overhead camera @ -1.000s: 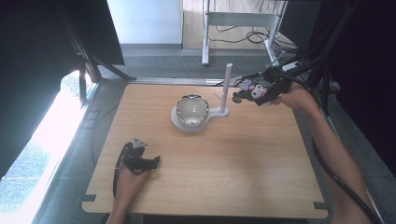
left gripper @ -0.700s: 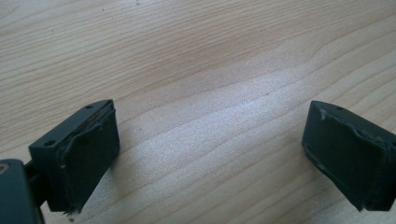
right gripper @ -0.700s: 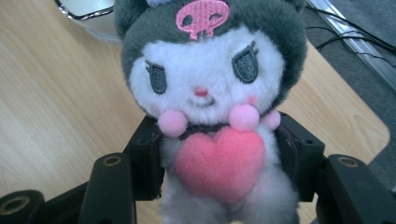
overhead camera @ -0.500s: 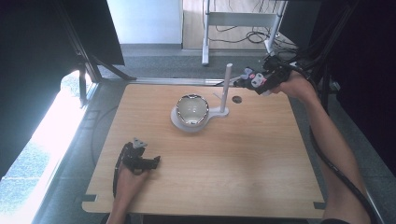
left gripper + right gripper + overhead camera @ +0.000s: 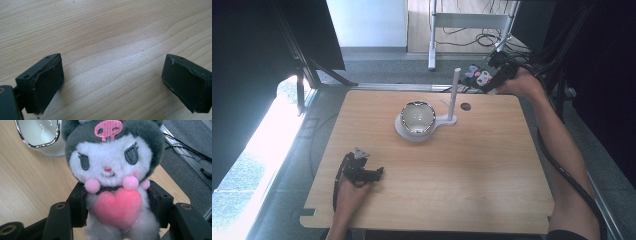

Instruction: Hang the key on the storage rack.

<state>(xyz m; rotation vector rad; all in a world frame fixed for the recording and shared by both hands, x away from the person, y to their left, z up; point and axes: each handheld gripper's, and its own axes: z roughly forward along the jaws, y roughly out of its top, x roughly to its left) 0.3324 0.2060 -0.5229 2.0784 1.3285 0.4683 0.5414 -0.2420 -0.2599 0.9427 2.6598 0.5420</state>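
My right gripper is shut on a small plush doll with a grey hood, white face and pink heart; its jaws squeeze the doll's body from both sides. In the high view the plush doll hangs above the table's far right edge, just right of the white upright post. The post stands on a white base that carries a shiny round bowl. My left gripper rests on the wood near the front left, open, with bare table between its fingers.
A small dark hole sits in the wooden tabletop right of the post. Beyond the far edge are a metal rail, cables and a white frame on the floor. Dark screens flank the table.
My right gripper has carried the doll up and away toward the table's far right edge. The left gripper has stayed still.
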